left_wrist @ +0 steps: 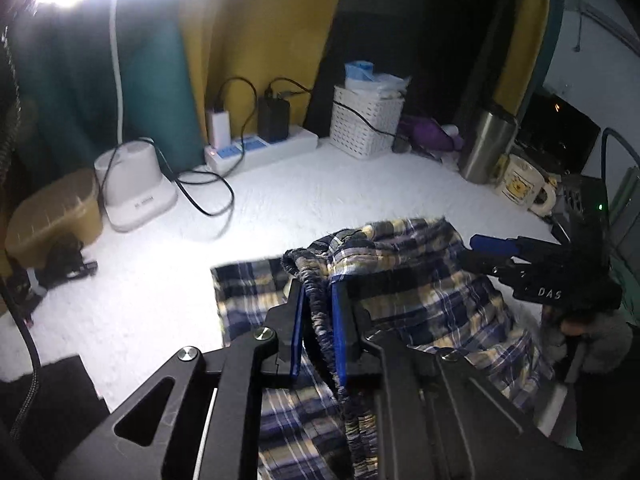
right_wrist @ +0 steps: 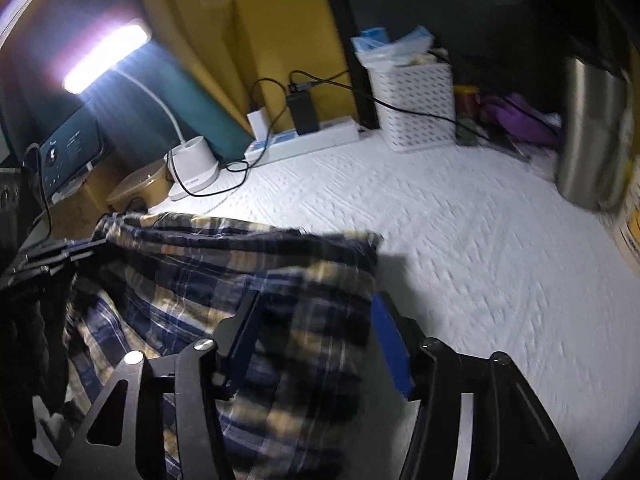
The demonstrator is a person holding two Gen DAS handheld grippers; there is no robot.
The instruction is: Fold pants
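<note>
We see left hand-held gripper (left_wrist: 316, 304) pinched onto waistband of pants (left_wrist: 420, 280) | right hand-held gripper (right_wrist: 316, 320) clamps plaid cloth, jaws fairly wide | pants lifted, hanging between both over white surface (right_wrist: 460, 220)

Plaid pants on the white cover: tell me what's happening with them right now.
A person is folding the plaid pants with two handheld grippers over the white bed cover. The left gripper has its jaws shut on the elastic waistband, lifting that edge. The right gripper has a bunch of the fabric between its jaws, also raised; its jaws stand fairly wide, so whether it truly pinches is unclear. Part of the pants is still lying flat on the cover, so the fold is underway, not finished.
</note>
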